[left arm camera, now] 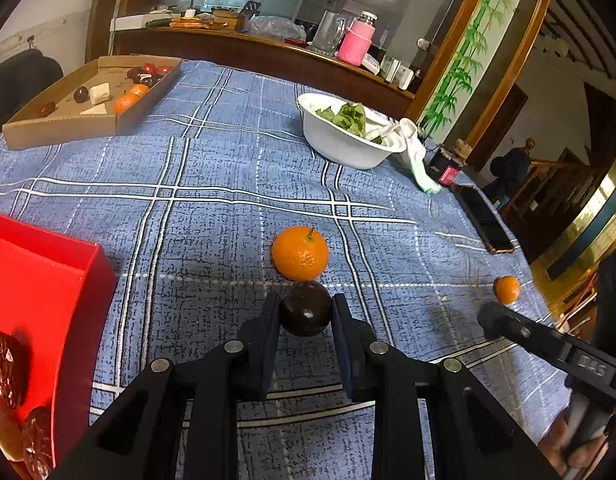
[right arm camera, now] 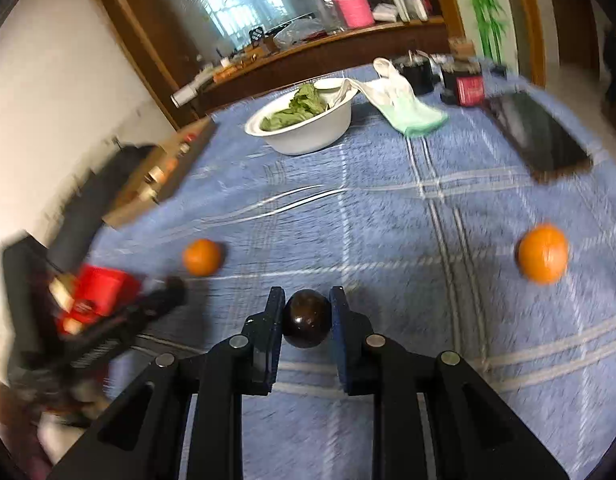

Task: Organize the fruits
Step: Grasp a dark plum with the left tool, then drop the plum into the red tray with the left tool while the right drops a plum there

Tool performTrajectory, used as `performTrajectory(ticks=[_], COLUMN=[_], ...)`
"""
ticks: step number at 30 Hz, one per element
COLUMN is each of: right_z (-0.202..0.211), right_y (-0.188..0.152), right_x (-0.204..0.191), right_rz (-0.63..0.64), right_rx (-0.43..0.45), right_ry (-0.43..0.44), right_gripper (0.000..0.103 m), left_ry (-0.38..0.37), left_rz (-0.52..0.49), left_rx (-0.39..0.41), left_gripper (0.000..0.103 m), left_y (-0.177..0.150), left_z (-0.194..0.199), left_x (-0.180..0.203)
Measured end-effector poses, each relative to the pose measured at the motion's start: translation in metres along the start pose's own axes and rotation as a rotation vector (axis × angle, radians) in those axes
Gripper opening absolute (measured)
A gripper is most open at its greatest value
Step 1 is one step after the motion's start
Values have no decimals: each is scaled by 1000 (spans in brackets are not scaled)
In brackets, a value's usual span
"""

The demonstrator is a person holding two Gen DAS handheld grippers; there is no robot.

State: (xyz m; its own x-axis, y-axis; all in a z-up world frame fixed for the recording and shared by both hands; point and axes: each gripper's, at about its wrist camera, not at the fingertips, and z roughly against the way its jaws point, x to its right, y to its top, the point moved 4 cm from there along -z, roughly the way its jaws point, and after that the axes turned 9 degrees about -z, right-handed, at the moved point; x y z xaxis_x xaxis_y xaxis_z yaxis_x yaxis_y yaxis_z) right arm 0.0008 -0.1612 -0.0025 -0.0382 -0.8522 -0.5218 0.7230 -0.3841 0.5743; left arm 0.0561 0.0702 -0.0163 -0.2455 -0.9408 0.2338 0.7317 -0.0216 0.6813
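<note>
Now both tongs are loaded! The left gripper point(left arm camera: 306, 312) is clamped on a dark round fruit point(left arm camera: 306, 309), pads pressed against its sides just above the blue plaid cloth point(left arm camera: 212, 184), and the right gripper point(right arm camera: 306, 314) is pinched on a second dark fruit point(right arm camera: 306, 323) of the same kind.

Right behind the left-hand catch, looking almost in contact with it, sits an orange point(left arm camera: 300, 253). A smaller orange point(left arm camera: 506, 289) lies well off to the right, near the other tool's tip. The red box point(left arm camera: 90, 280) waits at the left edge with wrinkled dark dates point(left arm camera: 6, 368) inside.

The risk, as I judge it: these fruits are smooth and round, gripped by flat pads, so a quick swing or roll could squirt one out and send it rolling off the table. The right wrist view is smeared, which suggests that hand is travelling fast. A nudge from the left gripper could also set the near orange rolling.

The count: two dark fruits held, two oranges loose on the cloth, at least two dates in the red box. Farther out, one cardboard tray point(left arm camera: 64, 128) with mixed fruit, one white bowl point(left arm camera: 339, 148) of greens, one dark phone point(left arm camera: 485, 220).
</note>
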Motion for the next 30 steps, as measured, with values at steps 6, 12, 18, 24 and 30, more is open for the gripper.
performTrajectory(ticks=[6,12,18,24,30], right_z=[39,58,40,4,-31], right_y=[-11,-27,-69,-118,-147], right_x=[-16,-65,-137,-212,-271], right_rz=[-26,104,236,380,482], right_rx=[12,20,-56,-166,-233], right_ry=[27,36,117,180,193], right_gripper=[22,22,22,22,22], left_ry=[4,52,222,373,412], left_rz=[-5,42,171,269,314], left_rx=[76,142,162,125,85], left_gripper=[25,26,26,26,26], left_y=[-2,-24,-55,-91,-112], left_z=[39,111,170,199,195], left_x=[3,-29,-99,-165,-193])
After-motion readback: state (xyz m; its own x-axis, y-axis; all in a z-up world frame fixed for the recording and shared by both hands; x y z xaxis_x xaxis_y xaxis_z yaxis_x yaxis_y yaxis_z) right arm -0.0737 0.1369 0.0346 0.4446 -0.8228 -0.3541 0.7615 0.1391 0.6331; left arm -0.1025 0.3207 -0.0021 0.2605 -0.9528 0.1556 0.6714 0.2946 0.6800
